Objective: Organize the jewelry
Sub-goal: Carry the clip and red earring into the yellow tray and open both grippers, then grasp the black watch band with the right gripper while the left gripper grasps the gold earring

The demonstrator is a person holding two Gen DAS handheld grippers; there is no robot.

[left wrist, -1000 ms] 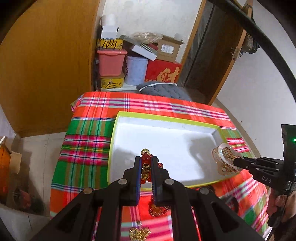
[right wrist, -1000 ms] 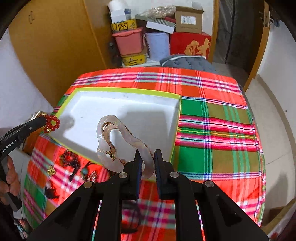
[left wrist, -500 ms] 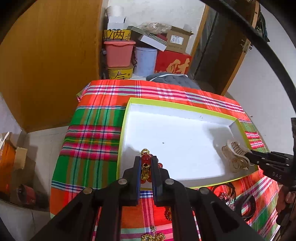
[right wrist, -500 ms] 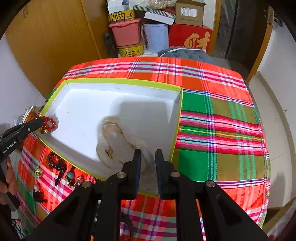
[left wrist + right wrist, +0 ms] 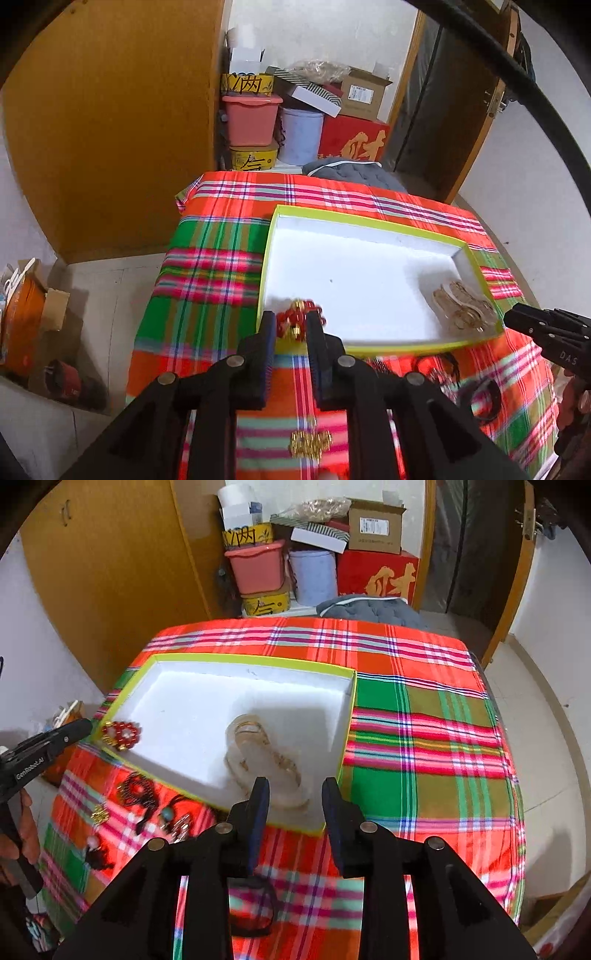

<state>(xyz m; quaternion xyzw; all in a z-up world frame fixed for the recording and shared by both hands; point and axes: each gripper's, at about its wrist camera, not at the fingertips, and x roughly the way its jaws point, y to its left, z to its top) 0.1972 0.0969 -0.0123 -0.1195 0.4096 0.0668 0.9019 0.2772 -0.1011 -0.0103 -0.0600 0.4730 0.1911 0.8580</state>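
Plaid desk [image 5: 424,738], white box [image 5: 192,701] on it. Both claws are opening to drop stuff in: right claw [image 5: 295,794] has released the clear hair clip [image 5: 258,753] (lying inside), red bead piece [image 5: 299,319] sits loose between left claw [image 5: 293,325] at the box's corner.

Your two wrist cameras are looking steeply down, close over the table.
Both are sharing the white box [image 5: 369,273] [image 5: 229,701] and plaid cloth [image 5: 207,280] [image 5: 424,746].

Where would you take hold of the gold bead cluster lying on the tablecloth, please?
Probably pinch the gold bead cluster across its narrow middle from straight above: it lies flat on the plaid tablecloth, apart from the other pieces, so nothing crowds the fingers.
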